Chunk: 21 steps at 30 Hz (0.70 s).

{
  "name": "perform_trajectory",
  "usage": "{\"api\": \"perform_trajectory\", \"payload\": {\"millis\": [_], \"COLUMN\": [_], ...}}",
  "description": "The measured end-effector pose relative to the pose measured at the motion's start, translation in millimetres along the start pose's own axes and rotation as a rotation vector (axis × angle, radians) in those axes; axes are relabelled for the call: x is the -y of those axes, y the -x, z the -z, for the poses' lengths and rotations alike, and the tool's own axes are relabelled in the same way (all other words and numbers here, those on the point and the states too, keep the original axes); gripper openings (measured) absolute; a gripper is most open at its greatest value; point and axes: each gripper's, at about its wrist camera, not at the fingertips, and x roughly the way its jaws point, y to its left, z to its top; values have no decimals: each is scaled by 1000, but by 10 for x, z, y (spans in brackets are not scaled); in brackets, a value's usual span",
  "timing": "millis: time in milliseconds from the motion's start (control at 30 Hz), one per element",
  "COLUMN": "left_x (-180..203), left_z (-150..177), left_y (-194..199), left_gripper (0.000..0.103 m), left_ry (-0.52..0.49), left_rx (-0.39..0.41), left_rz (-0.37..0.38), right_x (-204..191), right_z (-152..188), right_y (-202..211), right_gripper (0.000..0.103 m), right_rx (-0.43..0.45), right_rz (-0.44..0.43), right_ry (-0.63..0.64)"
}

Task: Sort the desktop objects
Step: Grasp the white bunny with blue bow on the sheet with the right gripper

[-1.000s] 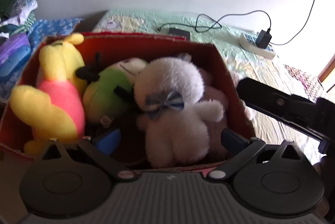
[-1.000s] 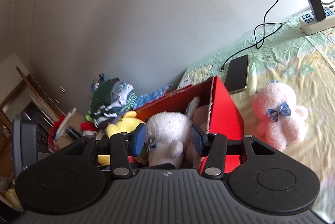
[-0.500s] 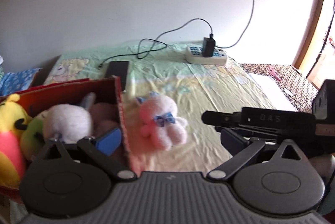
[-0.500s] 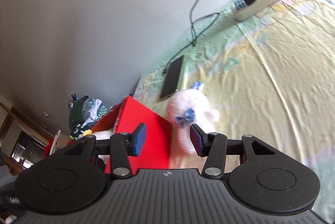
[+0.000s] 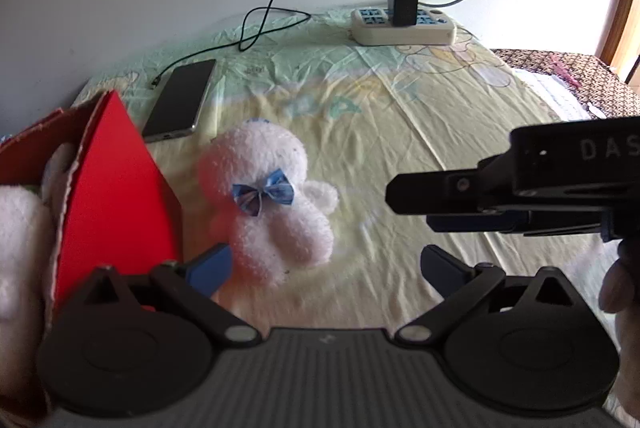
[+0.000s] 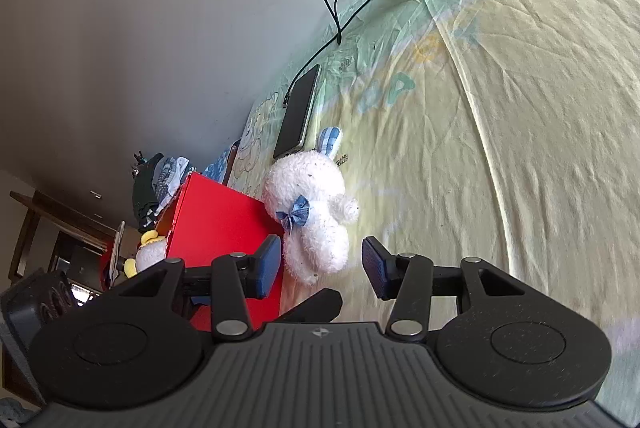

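Pink plush rabbit (image 5: pixel 272 204) lies on the bed (image 5: pixel 400 116) beside the red box (image 5: pixel 116 184), both tongs, left (image 5: pixel 324 264) and right (image 6: pixel 320 264), spread open, empty.

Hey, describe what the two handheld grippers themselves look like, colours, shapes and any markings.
Both are black plastic. The left gripper and the right gripper each have a ribbed dark grey body, two round discs, jointed black link arms with silver pivot pins, and blue pads on the fingertips. In the left view, the right gripper's side shows pale letters "DAS".

Red box (image 5: pixel 116 188) blocks plush bunny's (image 5: pixel 276 204) left (touching?); sheet (image 5: pixel 400 156) to its right open
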Motion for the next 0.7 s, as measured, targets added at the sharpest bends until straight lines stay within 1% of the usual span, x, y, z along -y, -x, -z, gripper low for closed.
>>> {"api": "perform_trajectory", "payload": {"millis": [133,300,367,467,700], "left_x": [-74,-117,-117,-141,-201], "left_z": [-36,-84,-91,-107,-185], "left_y": [-132,-320,-376,-481,-665], "left_gripper": [101,100,98,95,90], "left_ry": [42,58,55,59,87], "left_rx": [-6,-34,-41,-67,-110], "left_rz": [-22,-28,-39,-44,-45], "right_x": [73,125,133,138,187], "right_z": [-100,-160,-167,-187,-249], "right_y": [-153,-477,-600,-730,-926], "right_gripper": [50,50,50,50,49], "right_rx": [-17,-63,-92,-109,-126], "right_rz": [-32,-58,-72,-89,-101], "right_ry": [-22,-43,-42,-49,-66]}}
